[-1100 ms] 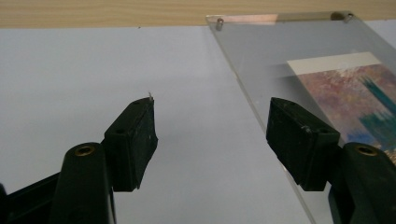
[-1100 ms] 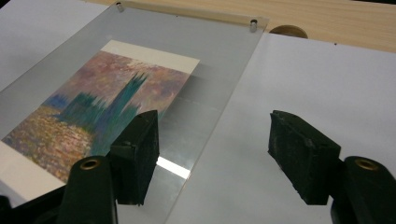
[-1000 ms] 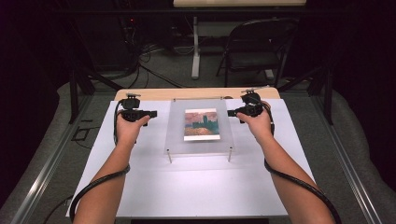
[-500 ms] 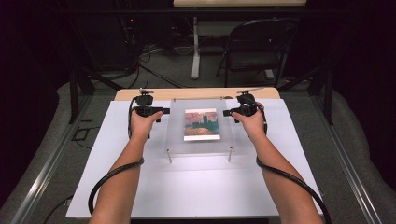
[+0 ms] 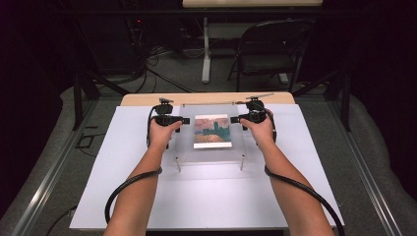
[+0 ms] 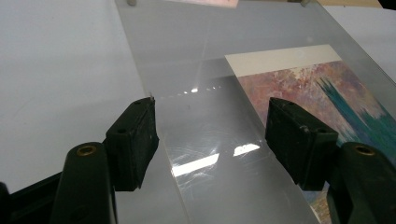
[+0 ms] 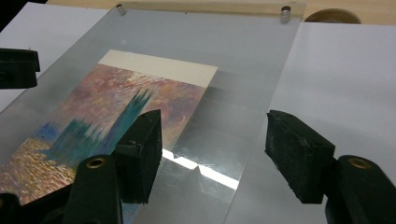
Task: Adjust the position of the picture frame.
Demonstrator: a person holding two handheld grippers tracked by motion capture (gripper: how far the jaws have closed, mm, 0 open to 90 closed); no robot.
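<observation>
A clear acrylic plate [image 5: 187, 147] lies flat on short metal standoffs [image 5: 178, 163] on the white table cover. Under it sits a painting print [image 5: 212, 131] in pink, teal and orange. My left gripper [image 5: 186, 120] hovers at the plate's left edge, open; in the left gripper view its jaws [image 6: 212, 116] stand wide, one at the plate's [image 6: 187, 56] edge, one over the print [image 6: 327, 88]. My right gripper [image 5: 233, 119] is at the right edge, open; its jaws [image 7: 215, 126] span the plate's [image 7: 243, 60] edge beside the print [image 7: 116, 107]. Nothing is gripped.
The white cover [image 5: 123, 162] spreads wide around the plate. A strip of wooden tabletop [image 5: 142, 99] shows at the far side, with a round hole [image 7: 332, 16]. Beyond the table stand a folding chair [image 5: 265, 54] and floor cables. Gripper cables trail by both forearms.
Both hands have come inward to the plate's side edges and sunk a little, the left one travelling farther. The plate and print have not moved.
</observation>
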